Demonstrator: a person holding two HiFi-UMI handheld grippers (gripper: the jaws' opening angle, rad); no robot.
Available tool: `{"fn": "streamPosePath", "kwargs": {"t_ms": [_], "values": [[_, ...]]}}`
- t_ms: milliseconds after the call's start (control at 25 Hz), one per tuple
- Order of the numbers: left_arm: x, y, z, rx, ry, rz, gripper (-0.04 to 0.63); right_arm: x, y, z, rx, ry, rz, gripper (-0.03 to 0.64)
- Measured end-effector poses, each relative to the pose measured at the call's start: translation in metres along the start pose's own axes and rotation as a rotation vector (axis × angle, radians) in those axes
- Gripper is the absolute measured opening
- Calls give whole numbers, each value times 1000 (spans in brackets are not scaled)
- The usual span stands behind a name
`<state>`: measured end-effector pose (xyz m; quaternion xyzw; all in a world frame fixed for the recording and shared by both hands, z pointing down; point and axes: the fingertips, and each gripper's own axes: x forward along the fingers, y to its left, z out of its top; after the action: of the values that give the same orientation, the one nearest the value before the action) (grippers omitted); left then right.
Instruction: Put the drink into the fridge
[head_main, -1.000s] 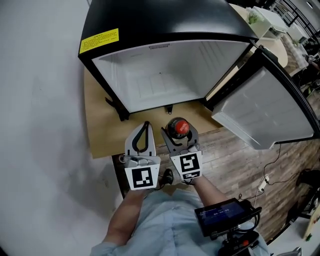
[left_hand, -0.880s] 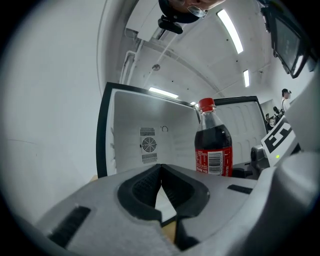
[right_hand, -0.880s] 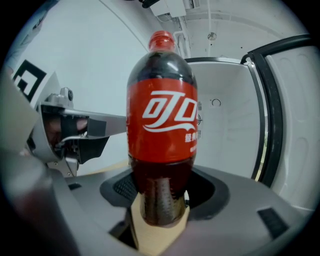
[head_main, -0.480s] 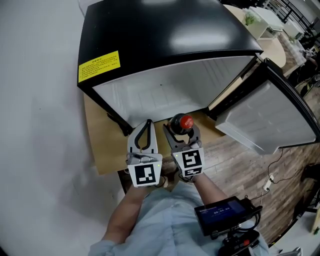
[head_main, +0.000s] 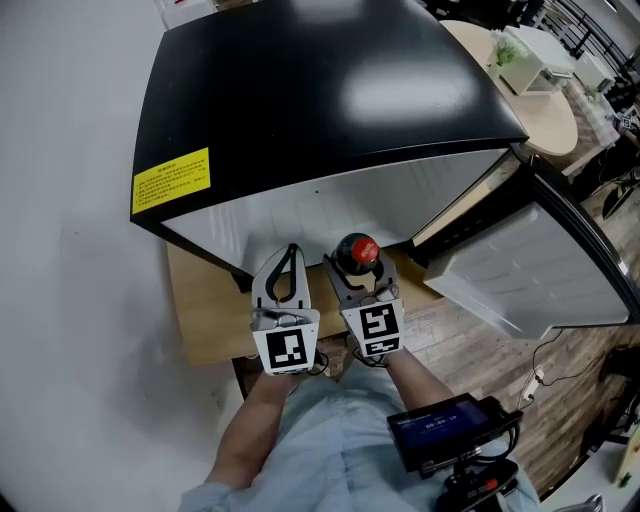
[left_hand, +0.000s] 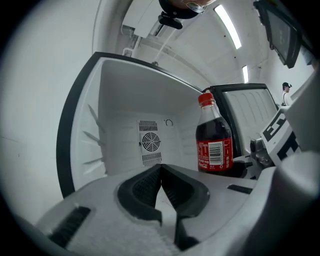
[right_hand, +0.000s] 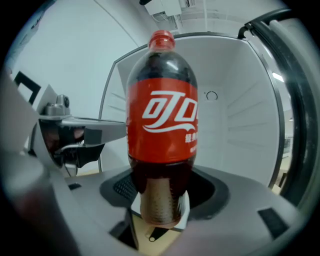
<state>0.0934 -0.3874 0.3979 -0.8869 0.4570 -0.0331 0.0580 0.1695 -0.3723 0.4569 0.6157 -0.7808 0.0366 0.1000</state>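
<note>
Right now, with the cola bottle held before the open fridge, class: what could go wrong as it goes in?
1. The right gripper clamps the cola bottle only near its base, so the tall bottle may tip.
2. Its red cap sits near the top edge of the fridge opening and might catch.
3. The shut left gripper sits close alongside and could bump it.

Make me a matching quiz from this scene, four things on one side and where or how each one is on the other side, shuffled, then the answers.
1. cola bottle
2. left gripper
3. fridge door
4. yellow sticker

A. swung open, on the right
B. jaws together, nothing between them
C. stuck on the black casing of the fridge
D. upright, clamped in the right gripper

Pairs: 1-D, 2-B, 3-A, 4-C
</note>
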Motion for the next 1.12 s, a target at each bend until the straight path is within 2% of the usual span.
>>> {"fn": "streamPosePath", "kwargs": {"t_ms": [520, 1120], "values": [[36, 9, -11, 3, 19, 89, 9, 41, -22, -3, -15, 5, 92, 267], [54, 7, -28, 1, 63, 138, 9, 67, -38, -22, -25, 30, 152, 267]]}}
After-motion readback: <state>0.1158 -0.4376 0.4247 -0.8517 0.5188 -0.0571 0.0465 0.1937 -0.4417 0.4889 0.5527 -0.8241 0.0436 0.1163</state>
